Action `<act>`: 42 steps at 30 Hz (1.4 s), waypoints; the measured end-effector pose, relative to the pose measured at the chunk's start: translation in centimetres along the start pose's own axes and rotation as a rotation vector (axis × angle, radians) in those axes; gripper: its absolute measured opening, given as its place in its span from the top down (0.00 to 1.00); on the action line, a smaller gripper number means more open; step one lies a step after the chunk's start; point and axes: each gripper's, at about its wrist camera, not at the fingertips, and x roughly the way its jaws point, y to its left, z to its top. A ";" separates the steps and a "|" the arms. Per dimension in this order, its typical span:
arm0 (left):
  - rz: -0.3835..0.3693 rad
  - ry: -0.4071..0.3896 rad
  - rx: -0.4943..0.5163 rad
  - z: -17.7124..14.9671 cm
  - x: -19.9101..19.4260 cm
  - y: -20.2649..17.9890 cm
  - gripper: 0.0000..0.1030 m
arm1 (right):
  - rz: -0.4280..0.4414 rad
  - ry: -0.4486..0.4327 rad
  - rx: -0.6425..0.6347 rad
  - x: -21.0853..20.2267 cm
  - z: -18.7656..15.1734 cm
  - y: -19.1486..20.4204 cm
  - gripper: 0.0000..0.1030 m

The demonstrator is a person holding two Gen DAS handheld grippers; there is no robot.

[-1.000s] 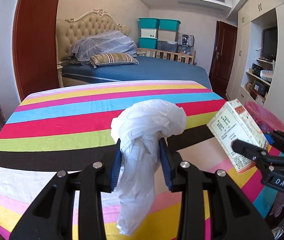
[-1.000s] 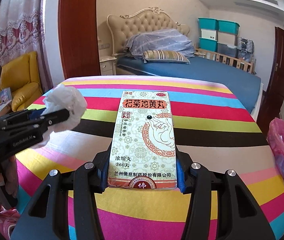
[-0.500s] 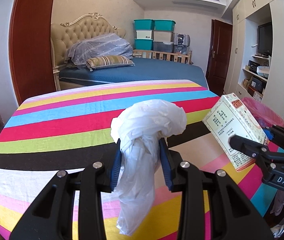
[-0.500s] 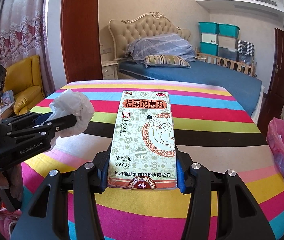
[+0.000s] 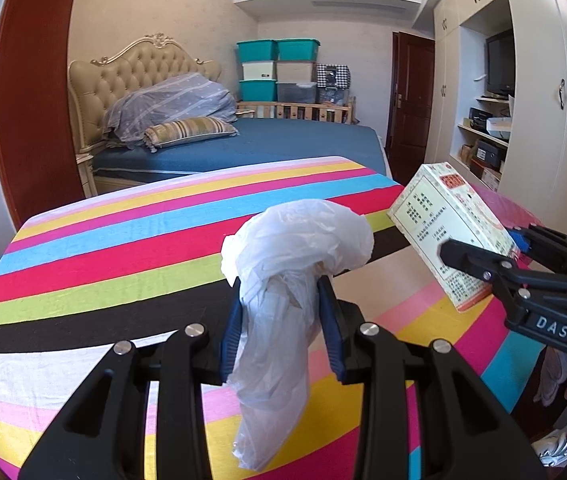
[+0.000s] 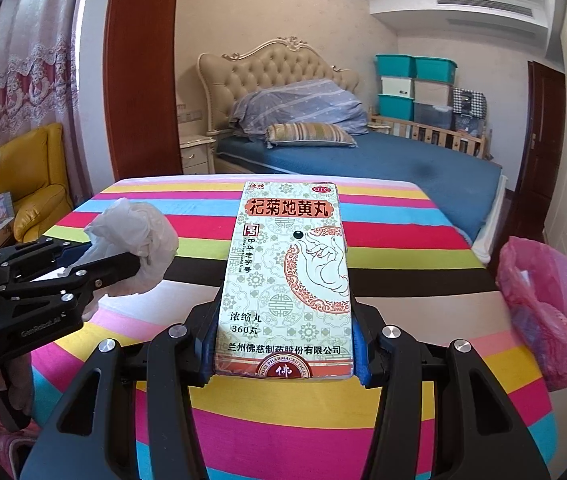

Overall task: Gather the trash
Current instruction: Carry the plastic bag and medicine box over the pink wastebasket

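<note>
My left gripper [image 5: 283, 312] is shut on a crumpled white plastic bag [image 5: 295, 240], which bulges above the blue pads and hangs down below them. My right gripper [image 6: 283, 336] is shut on a flat medicine box [image 6: 287, 264] with Chinese print, held lengthwise between its pads. Both are lifted over the striped table [image 5: 115, 248]. In the left wrist view the box [image 5: 447, 236] and the right gripper [image 5: 495, 268] show at the right. In the right wrist view the white bag [image 6: 131, 240] and the left gripper [image 6: 83, 268] are at the left. A bin lined with a pink bag [image 6: 551, 304] stands off the table's right edge.
The striped cloth [image 6: 403, 248] covers the whole table. Behind it is a bed [image 5: 267, 148] with a tufted headboard, stacked storage boxes [image 5: 279, 68] and a dark door [image 5: 411, 92]. White cupboards [image 5: 539, 92] line the right wall; a yellow armchair [image 6: 35, 184] stands at the left.
Both grippers have shifted to the right across the table with their loads. The pink-lined bin has come further into the right wrist view. Neither grip has changed.
</note>
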 end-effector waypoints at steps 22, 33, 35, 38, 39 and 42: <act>-0.116 0.060 0.143 1.0 2.5 -7.2 0.66 | -0.183 -0.024 0.073 -2.9 -2.3 -8.2 0.54; -0.273 0.096 0.220 3.4 6.0 -15.1 0.65 | -0.299 -0.052 0.155 -5.9 -3.9 -14.8 0.54; -0.305 0.102 0.232 4.2 6.8 -16.8 0.65 | -0.329 -0.056 0.173 -6.5 -4.0 -16.5 0.54; -0.348 0.107 0.245 5.4 7.9 -19.1 0.65 | -0.375 -0.068 0.192 -7.5 -4.1 -18.9 0.54; -0.363 0.107 0.247 5.8 8.3 -19.9 0.65 | -0.391 -0.072 0.200 -7.9 -4.2 -19.8 0.54; -0.397 0.114 0.237 7.1 9.6 -21.8 0.64 | -0.426 -0.076 0.208 -8.6 -4.3 -21.7 0.54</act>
